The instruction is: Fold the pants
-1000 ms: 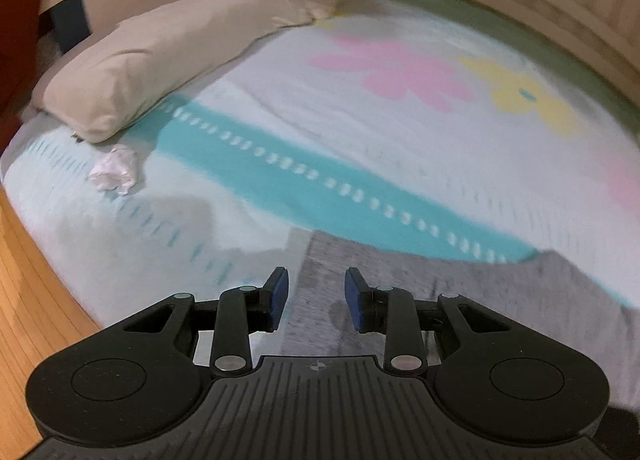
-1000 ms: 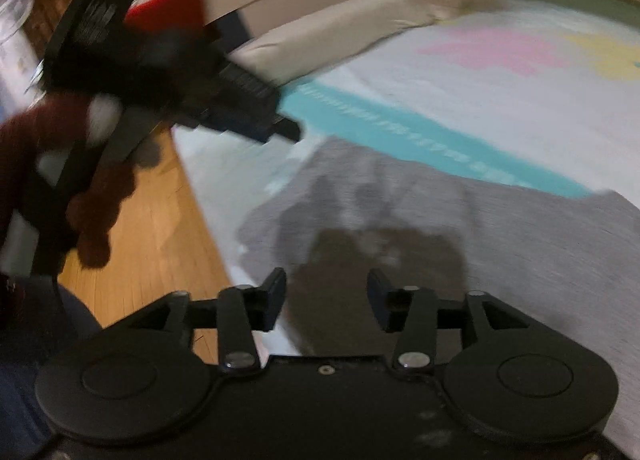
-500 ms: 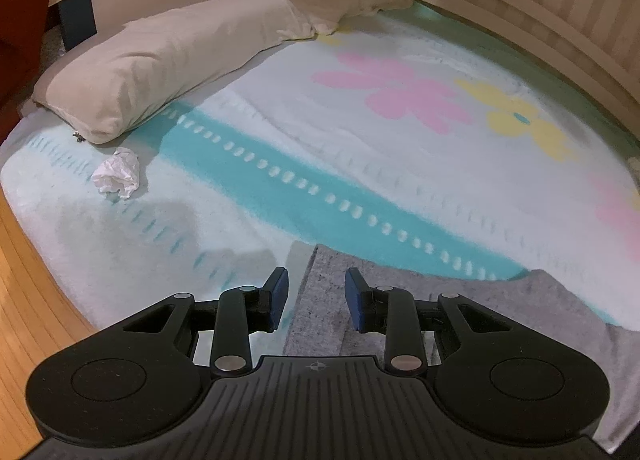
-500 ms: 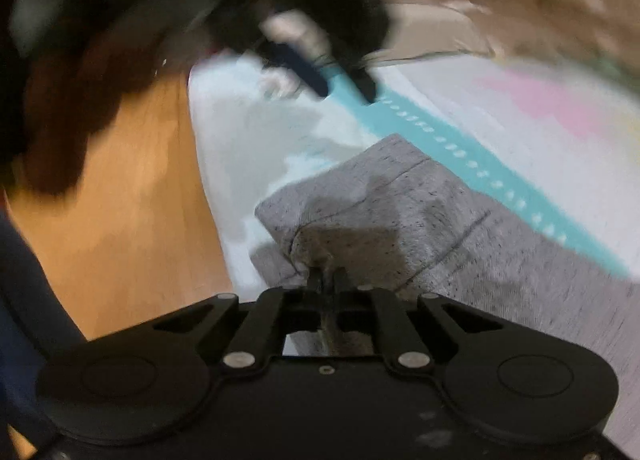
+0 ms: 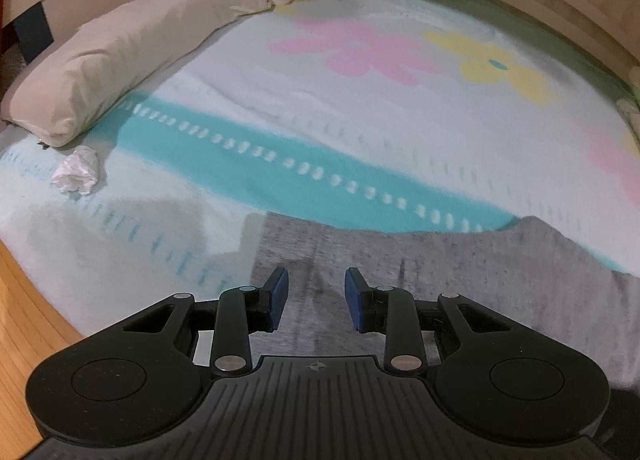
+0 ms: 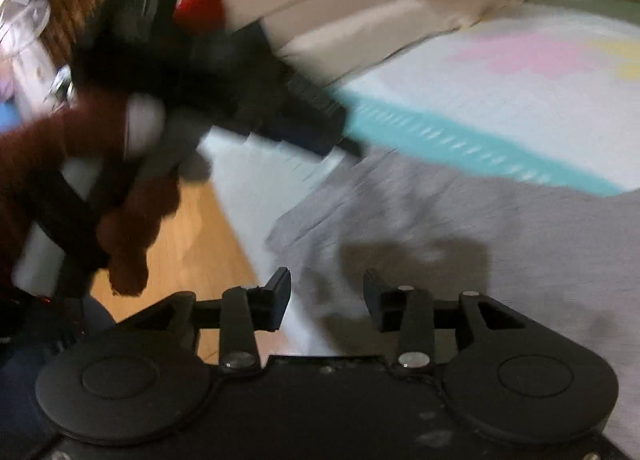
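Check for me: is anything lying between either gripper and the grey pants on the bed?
Nothing visible. The left gripper and right gripper both stand open right over the grey pants, with bare fabric between their fingers. The crumpled tissue and pillow lie well off to the side on the blanket.

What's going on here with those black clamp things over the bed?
A person is holding a pair of tongs in each hand to fold grey pants spread on a flowery bedspread. The left tongs hover open over one end of the pants, gripping nothing. The right tongs have just been opening and hang near the pants' edge, nothing between them. No fold is made yet. A pillow and crumpled tissue lie farther off.
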